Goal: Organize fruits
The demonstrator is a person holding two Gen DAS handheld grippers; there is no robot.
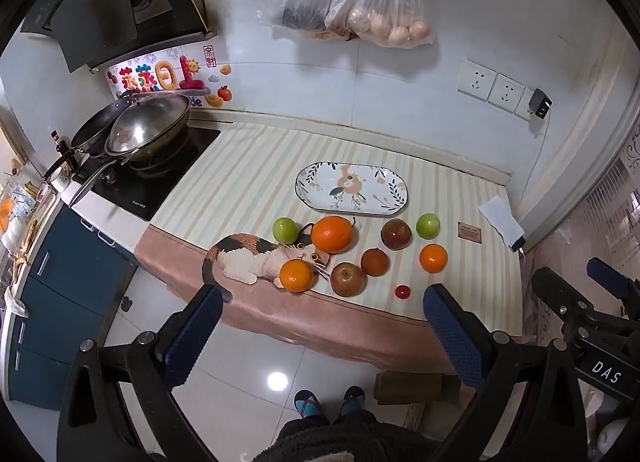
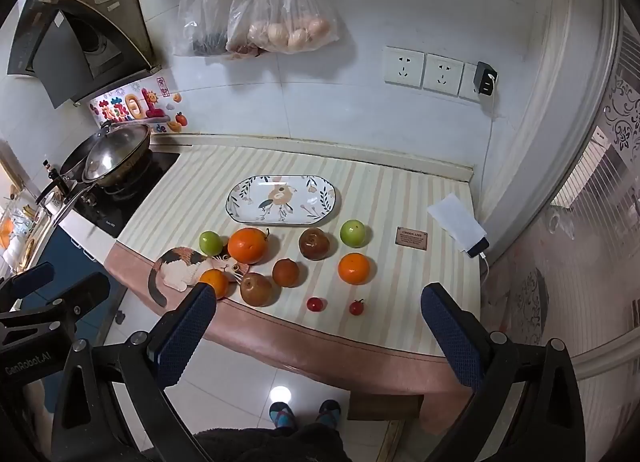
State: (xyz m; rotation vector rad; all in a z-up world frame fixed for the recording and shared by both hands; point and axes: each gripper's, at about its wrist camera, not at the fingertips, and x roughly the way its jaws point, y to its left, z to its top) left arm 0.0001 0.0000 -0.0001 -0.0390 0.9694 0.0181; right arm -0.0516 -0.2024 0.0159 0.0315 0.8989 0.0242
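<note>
- Your left gripper (image 1: 322,316) sits nearest the lens in the left wrist view, its blue-padded fingers (image 1: 454,338) spread wide with nothing between them, held off the near edge of the table above the floor.
- Your right gripper (image 2: 318,318) is likewise spread wide and holds nothing, hanging short of the table's pink border (image 2: 320,346).
- Just beyond your right gripper, two small red cherry tomatoes (image 2: 315,304) lie near the front edge, side by side but apart; the left wrist view shows only one.
- Next comes a brownish apple (image 2: 256,289), with a small orange (image 2: 215,282) just to its left, partly hidden behind your right gripper's left finger in the right wrist view.
- That small orange rests on the cat-shaped mat (image 2: 176,268).
- A dark russet fruit (image 2: 286,272) sits just right of the brownish apple, and another orange (image 2: 353,268) lies further right, well apart.
- Behind these, a large orange (image 2: 247,245) sits by the cat's head, with a green apple (image 2: 210,243) beside it on the left.
- A dark red apple (image 2: 315,244) and a second green apple (image 2: 353,233) stand in the same back row, to the right.
- The oval patterned plate (image 2: 240,214) lies behind all the fruit, with no fruit on it.
- All of it rests on the striped tablecloth (image 2: 400,198).
- At the far left a wok with a lid (image 2: 116,156) sits on the black stove; bags (image 2: 280,14) hang on the tiled wall.
</note>
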